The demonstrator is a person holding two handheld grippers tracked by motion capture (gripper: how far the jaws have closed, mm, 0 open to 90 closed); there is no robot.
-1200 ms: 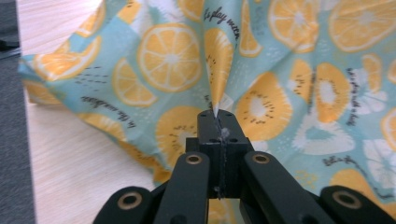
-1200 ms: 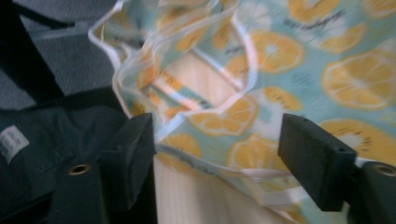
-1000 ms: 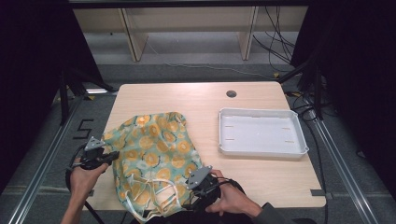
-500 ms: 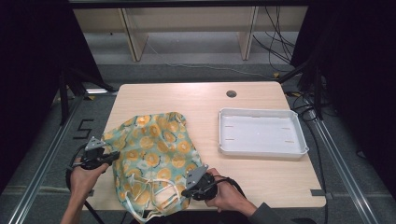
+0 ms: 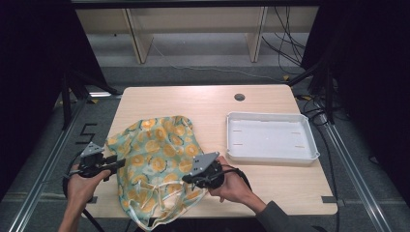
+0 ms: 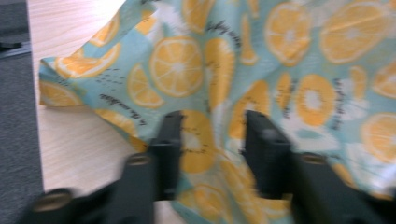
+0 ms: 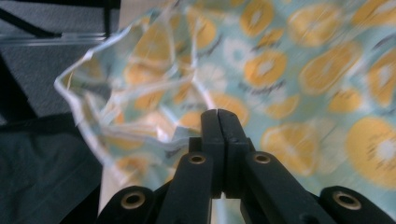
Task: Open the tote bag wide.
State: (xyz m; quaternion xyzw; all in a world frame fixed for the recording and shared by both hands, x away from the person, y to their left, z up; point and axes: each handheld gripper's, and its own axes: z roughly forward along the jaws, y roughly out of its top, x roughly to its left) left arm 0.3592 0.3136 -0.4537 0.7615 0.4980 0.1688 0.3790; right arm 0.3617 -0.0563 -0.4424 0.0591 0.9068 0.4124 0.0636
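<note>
The cloth (image 5: 157,164) lay at the lower left of the table (image 5: 203,104), its lower edge hanging past the near rim. The tray (image 5: 270,137) sat at the right, apart from it, with a round hole (image 5: 239,97) above, toward the upper middle.

Cloth (image 5: 159,154): pale teal ground, orange citrus slices, white blossoms, small black script (too blurred for me to read); white trim at its near edge. My jaws: black. Tray (image 5: 270,153): plain white. Table (image 5: 203,104): light wood grain, one dark round spot. My sleeve (image 5: 283,220): grey.
</note>
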